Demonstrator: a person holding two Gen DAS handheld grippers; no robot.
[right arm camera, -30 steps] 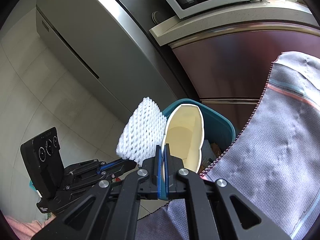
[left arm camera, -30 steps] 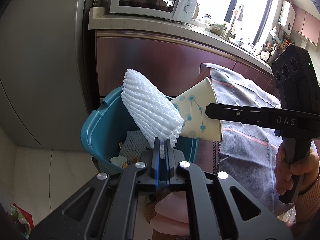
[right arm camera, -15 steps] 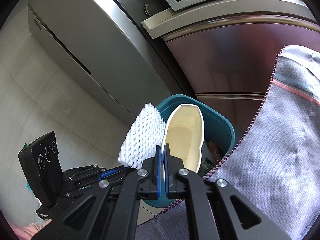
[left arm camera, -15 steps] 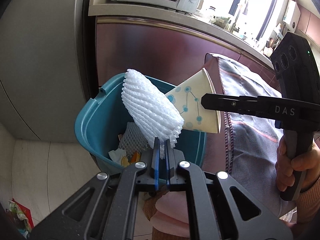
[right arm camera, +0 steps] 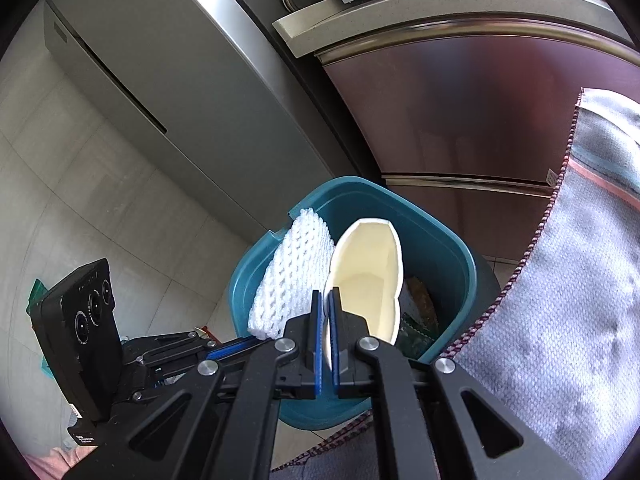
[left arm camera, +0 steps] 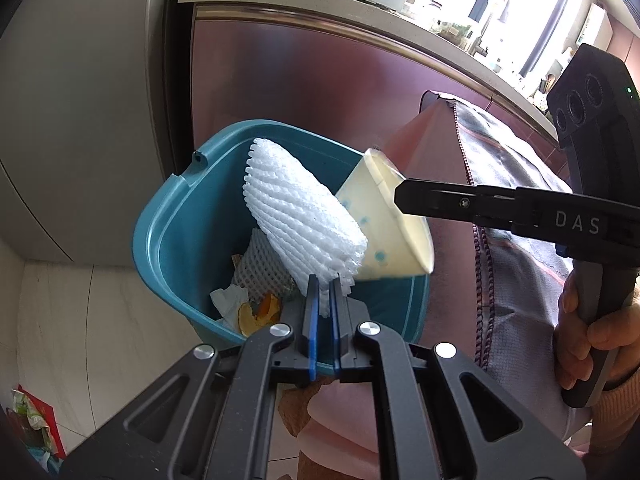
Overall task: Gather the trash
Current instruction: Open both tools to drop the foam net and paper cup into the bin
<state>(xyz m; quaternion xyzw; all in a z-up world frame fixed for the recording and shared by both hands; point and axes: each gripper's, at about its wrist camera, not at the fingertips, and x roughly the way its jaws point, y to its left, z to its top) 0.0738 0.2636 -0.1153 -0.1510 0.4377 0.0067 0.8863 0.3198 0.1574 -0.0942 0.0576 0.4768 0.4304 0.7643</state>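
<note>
The left hand-held gripper (left arm camera: 325, 300) is clenched on the lower edge of a white foam fruit net (left arm camera: 298, 216), which stands up from the blue pads over the open teal trash bin (left arm camera: 160, 216). The right hand-held gripper (right arm camera: 326, 320) is clenched on the rim of a flattened paper cup (right arm camera: 366, 276), just beside the net and also above the bin. Inside the bin lie another foam net (left arm camera: 260, 268), crumpled paper (left arm camera: 228, 300) and orange peel (left arm camera: 260, 314). The bin stands on the floor before a dark red cabinet (left arm camera: 304, 88).
</note>
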